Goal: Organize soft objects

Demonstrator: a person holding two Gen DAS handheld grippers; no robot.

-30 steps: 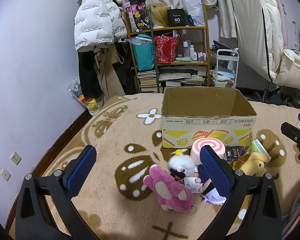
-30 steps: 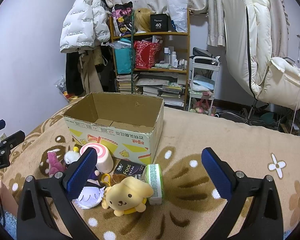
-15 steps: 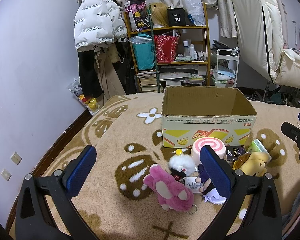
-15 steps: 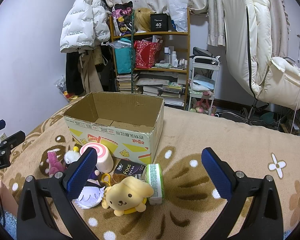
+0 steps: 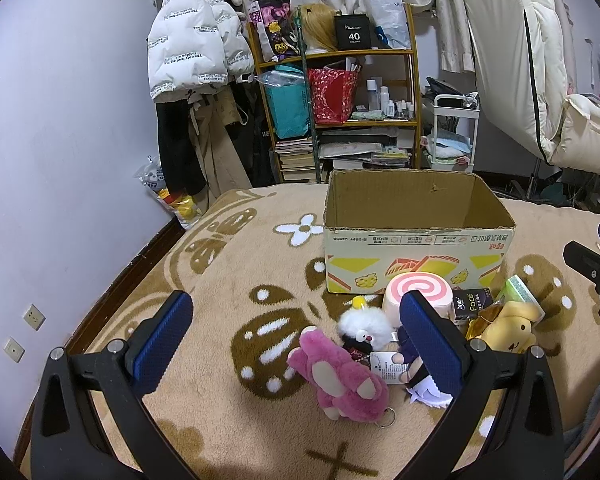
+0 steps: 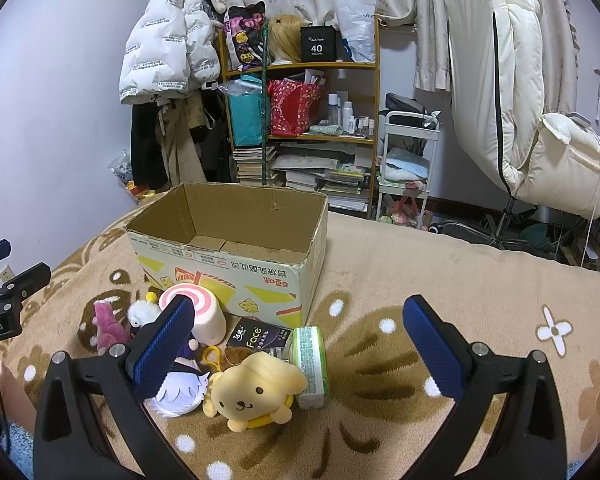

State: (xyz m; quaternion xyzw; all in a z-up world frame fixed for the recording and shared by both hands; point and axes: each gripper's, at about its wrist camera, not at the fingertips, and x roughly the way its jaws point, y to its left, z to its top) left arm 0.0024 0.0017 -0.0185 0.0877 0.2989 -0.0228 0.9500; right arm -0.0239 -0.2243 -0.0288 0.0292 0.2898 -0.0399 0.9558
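Observation:
An empty cardboard box (image 5: 416, 236) (image 6: 228, 256) stands on a beige patterned blanket. In front of it lie soft toys: a pink plush (image 5: 340, 380) (image 6: 106, 326), a white fluffy toy (image 5: 362, 326) (image 6: 142, 314), a pink swirl roll cushion (image 5: 420, 294) (image 6: 198, 308), a yellow dog plush (image 5: 508, 326) (image 6: 252, 388) and a purple-and-white doll (image 6: 180, 388). My left gripper (image 5: 296, 338) hangs open above the pink plush, holding nothing. My right gripper (image 6: 300, 340) hangs open above the yellow dog, also with nothing in it.
A black "Face" packet (image 6: 258, 336) and a green tissue pack (image 6: 310, 360) lie among the toys. A cluttered shelf (image 5: 340, 112), a hanging white jacket (image 5: 188, 40) and a white chair (image 6: 520, 120) stand behind the bed. The wall (image 5: 60, 160) is at the left.

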